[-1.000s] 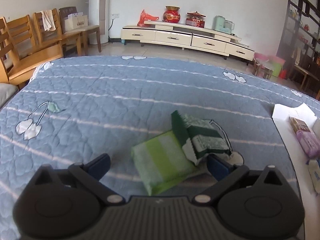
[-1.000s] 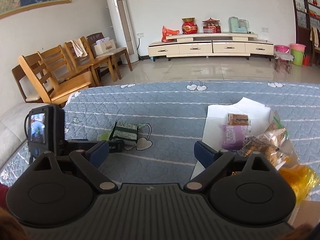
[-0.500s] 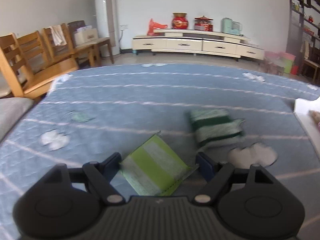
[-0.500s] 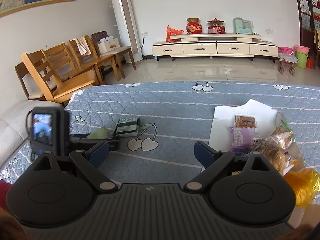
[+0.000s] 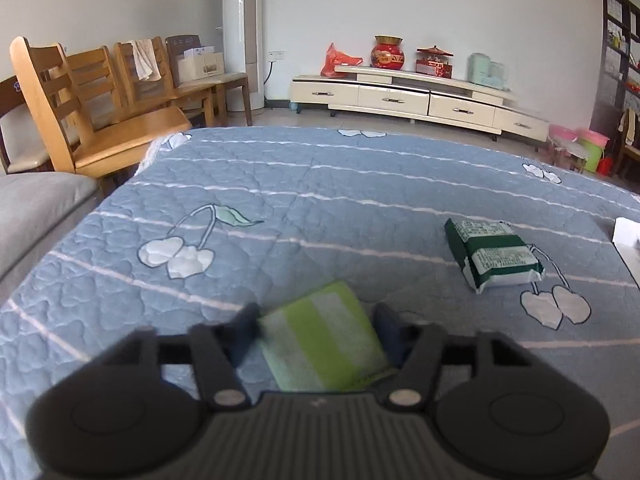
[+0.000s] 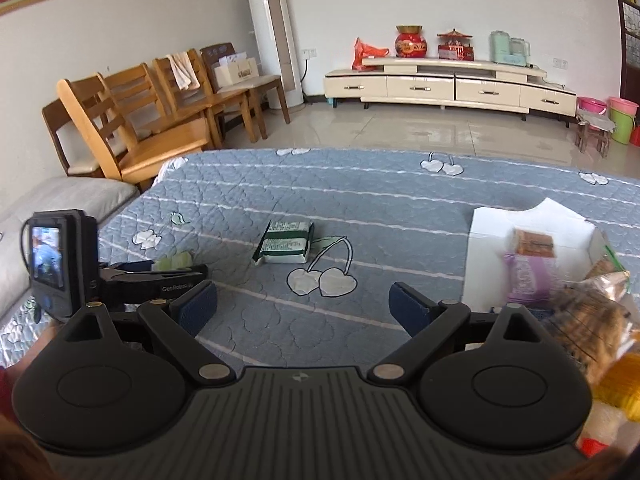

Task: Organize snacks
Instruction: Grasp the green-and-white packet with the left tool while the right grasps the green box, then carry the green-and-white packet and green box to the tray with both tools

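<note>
The left gripper [image 5: 316,326] had just been closing, its pads pressed on the light-green packet [image 5: 322,344] near the quilt's [image 5: 360,200] near-left edge. The right gripper [image 6: 304,306] hung agape, the white box [image 6: 532,216] rightward.

Quilted blue cloth [image 5: 340,184] over the tabletop, matt and puckered with stitching. Light-green snack packet [image 5: 320,344], smooth plastic film with a faint sheen. Dark-green packet [image 5: 494,254], crinkled film, printed. Left tongs [image 5: 316,332], matt black plastic, ribbed housing. White paper box [image 6: 532,220], dull. Wooden chairs [image 5: 100,108], varnished, slightly glossy.
</note>
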`<action>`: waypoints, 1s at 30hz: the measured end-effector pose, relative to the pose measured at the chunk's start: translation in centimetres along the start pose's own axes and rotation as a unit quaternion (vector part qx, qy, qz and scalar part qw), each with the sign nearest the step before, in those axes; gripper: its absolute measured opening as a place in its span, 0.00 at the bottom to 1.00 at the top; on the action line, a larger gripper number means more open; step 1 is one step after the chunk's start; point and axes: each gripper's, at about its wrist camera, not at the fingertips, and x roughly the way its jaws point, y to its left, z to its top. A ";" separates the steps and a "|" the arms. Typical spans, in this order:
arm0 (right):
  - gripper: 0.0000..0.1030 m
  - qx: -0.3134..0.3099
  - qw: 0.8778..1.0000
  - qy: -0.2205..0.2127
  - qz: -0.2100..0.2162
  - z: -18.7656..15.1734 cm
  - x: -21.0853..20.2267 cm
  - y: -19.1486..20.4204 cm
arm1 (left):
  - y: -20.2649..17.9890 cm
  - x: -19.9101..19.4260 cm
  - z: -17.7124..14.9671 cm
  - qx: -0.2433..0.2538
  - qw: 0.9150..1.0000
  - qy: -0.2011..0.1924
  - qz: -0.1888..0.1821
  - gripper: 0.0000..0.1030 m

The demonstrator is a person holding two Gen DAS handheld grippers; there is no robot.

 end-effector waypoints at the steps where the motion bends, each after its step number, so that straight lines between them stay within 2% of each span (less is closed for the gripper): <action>1: 1.00 -0.002 1.000 0.005 0.000 0.2 0.6 0.0 | 0.3 -0.2 -0.1 -0.002 1.000 0.004 0.001 0.56; 3: 1.00 -0.011 1.000 0.014 -0.001 0.8 2.1 0.3 | 0.7 -1.2 -0.2 -0.007 1.000 0.007 0.019 0.52; 8: 1.00 -0.028 0.998 0.047 -0.011 2.5 8.0 0.9 | 1.8 -4.8 -0.9 -0.033 0.998 -0.011 0.055 0.51; 12: 1.00 -0.047 0.995 0.076 -0.038 3.6 13.8 1.8 | 2.9 -5.7 -1.5 -0.049 0.997 -0.001 0.052 0.51; 15: 1.00 -0.038 0.993 0.100 -0.057 3.9 17.6 1.9 | 3.4 -5.9 -1.4 -0.053 0.997 0.006 0.058 0.51; 20: 1.00 -0.024 0.991 0.109 -0.071 4.8 21.2 2.0 | 4.4 -6.6 -0.7 -0.061 0.996 0.003 0.069 0.51; 21: 0.83 -0.031 0.991 0.106 -0.076 5.0 21.5 2.2 | 4.5 -6.7 -0.5 -0.061 0.996 0.001 0.071 0.51; 22: 0.62 -0.041 0.991 0.099 -0.076 5.2 21.4 2.6 | 4.6 -6.8 -0.4 -0.061 0.995 0.001 0.074 0.51; 26: 0.60 -0.064 0.990 0.101 -0.072 4.9 20.6 3.1 | 4.6 -7.6 -0.1 -0.065 0.995 -0.002 0.079 0.51; 30: 0.60 -0.074 0.991 0.093 -0.054 3.2 17.4 3.6 | 4.6 -9.1 0.1 -0.067 0.994 -0.008 0.084 0.51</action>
